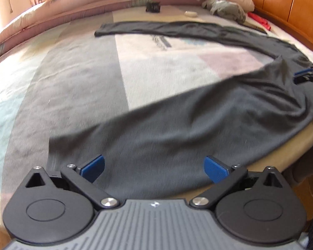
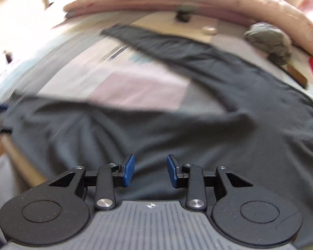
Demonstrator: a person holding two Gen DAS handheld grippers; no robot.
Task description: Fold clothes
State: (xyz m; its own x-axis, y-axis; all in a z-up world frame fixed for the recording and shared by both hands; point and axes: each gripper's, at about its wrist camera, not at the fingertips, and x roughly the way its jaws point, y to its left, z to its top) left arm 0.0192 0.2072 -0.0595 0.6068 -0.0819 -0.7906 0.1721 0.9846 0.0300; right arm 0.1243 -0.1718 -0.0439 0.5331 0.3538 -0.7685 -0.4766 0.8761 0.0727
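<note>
Dark grey trousers lie spread on the bed, one leg reaching far back, the other running toward the near edge. My left gripper hovers wide open over the near leg's hem, nothing between its blue pads. In the right wrist view the trousers fill the foreground, and my right gripper is open above the waist area, with a moderate gap and no cloth pinched. The right gripper's tip shows at the right edge of the left wrist view, at the cloth.
The bed has a patterned sheet. A rolled pink quilt lies along the far side. A crumpled grey-green garment, a black clip, a small white object and red items sit near the wooden headboard.
</note>
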